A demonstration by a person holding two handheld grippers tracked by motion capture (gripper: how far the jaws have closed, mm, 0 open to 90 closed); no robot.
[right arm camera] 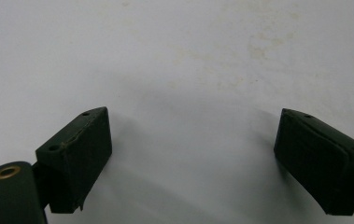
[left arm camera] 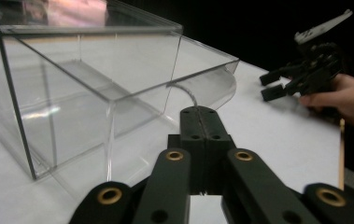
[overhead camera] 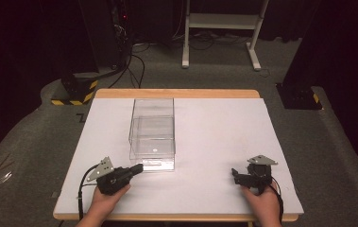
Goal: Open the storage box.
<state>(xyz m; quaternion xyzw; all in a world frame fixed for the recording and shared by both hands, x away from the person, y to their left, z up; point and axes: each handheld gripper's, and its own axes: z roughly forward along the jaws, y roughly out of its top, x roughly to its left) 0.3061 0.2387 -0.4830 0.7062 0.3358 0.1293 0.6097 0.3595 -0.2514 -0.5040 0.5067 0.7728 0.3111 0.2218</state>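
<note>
A clear plastic box [overhead camera: 152, 127] stands on the white table top [overhead camera: 214, 132], left of centre. It has a lower front section with a curved lip [left arm camera: 221, 88]. My left gripper [overhead camera: 139, 168] lies low on the table at the box's near left corner, its jaws pressed together. In the left gripper view the shut tips [left arm camera: 206, 112] sit right at that curved lip; whether they pinch a thin clear edge I cannot tell. My right gripper [overhead camera: 235, 175] rests near the front right of the table, jaws wide apart [right arm camera: 193, 116] over bare white surface, holding nothing. It also appears far off [left arm camera: 270, 86].
The table has a wooden rim [overhead camera: 176, 93] at the back. Beyond it on the grey floor stand a white desk frame [overhead camera: 221, 28], a black stand with a yellow-striped base [overhead camera: 77, 90] at left, and a black base [overhead camera: 299, 97] at right.
</note>
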